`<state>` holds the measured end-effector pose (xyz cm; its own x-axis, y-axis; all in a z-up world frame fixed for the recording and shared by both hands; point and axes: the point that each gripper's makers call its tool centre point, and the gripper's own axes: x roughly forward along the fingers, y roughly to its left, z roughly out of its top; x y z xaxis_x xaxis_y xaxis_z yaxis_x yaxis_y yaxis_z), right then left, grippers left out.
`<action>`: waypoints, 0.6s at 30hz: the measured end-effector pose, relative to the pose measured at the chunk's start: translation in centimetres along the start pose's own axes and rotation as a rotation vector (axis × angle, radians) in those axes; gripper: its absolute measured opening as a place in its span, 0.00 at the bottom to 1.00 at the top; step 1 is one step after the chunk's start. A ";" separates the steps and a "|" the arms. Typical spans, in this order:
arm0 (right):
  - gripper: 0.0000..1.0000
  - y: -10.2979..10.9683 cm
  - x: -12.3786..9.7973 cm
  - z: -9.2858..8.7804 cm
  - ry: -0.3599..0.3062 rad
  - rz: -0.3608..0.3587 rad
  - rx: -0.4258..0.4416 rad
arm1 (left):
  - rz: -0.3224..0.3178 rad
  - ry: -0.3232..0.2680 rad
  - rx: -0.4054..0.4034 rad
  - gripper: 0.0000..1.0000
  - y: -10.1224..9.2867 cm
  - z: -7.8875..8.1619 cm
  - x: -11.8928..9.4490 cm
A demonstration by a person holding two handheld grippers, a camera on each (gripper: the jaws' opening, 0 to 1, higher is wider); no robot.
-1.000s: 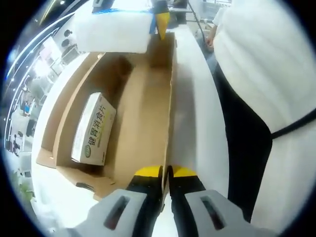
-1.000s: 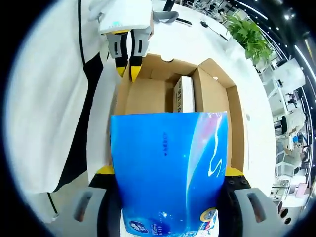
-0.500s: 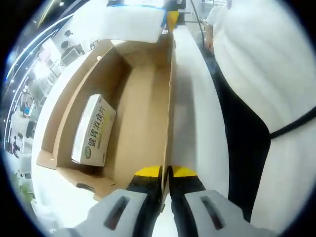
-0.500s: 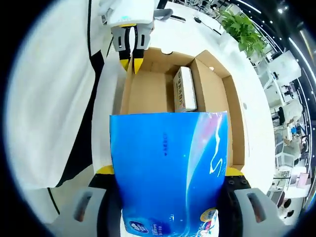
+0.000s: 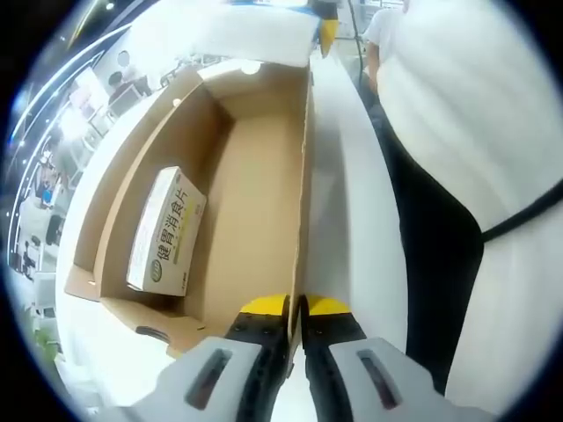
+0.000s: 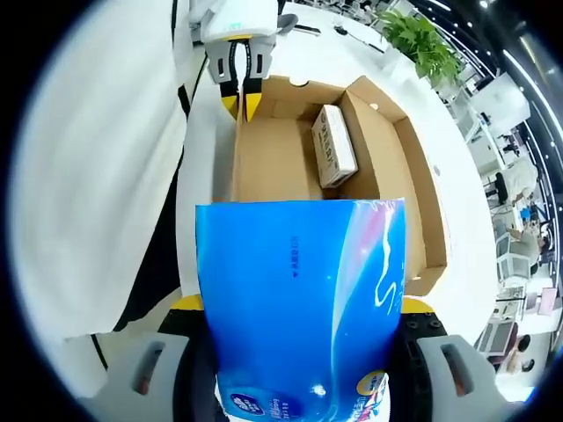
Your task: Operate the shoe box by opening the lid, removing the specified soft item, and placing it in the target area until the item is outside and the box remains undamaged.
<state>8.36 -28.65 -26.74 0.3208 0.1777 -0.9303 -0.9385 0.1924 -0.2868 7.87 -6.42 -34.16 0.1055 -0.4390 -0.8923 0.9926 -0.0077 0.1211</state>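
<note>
Blue plastic wrapping is clamped between the jaws of the right tongs [image 6: 299, 308]: the soft pack [image 6: 299, 308] is held upright, clear of the shoe box [image 6: 387, 176] that lies open ahead of them. The left tongs [image 5: 295, 309] are pinched together on the box's near side wall [image 5: 303, 202], steadying it; they are seen across the box in the right gripper view [image 6: 239, 97]. Inside the box, to the far side of the left tongs, a small white carton [image 5: 167, 230] printed with green characters is left lying along the opposite wall. Beyond the box the white tabletop [image 5: 339, 220] is seen, and beside it a person's white garment [image 5: 466, 149]. Compared with a second ago, the pack has been carried further back from the box: in the left gripper view only its pale underside [image 5: 229, 31] remains at the far end, and in the right gripper view more of the bare cardboard floor is exposed. The removal step is therefore judged done, with the box apparently undamaged; what remains is for the pack to be set down in the target area, which cannot be identified in these views.
</note>
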 end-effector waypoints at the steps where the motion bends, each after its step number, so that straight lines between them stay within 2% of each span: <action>1: 0.78 0.1 -0.1 -0.4 0.003 -0.003 0.004 | 0.000 0.000 0.001 0.05 0.0 0.0 0.0; 10: 0.78 0.8 -0.8 -3.4 0.015 -0.030 0.086 | -0.012 0.007 0.001 0.04 0.0 0.0 0.1; 18: 0.78 0.8 -1.8 -5.2 0.024 -0.055 0.130 | -0.012 0.015 -0.002 0.04 0.0 -0.2 0.4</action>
<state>6.38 -33.81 -26.52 0.3664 0.1408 -0.9197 -0.8947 0.3245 -0.3068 7.91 -6.37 -34.60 0.0941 -0.4249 -0.9003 0.9940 -0.0112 0.1092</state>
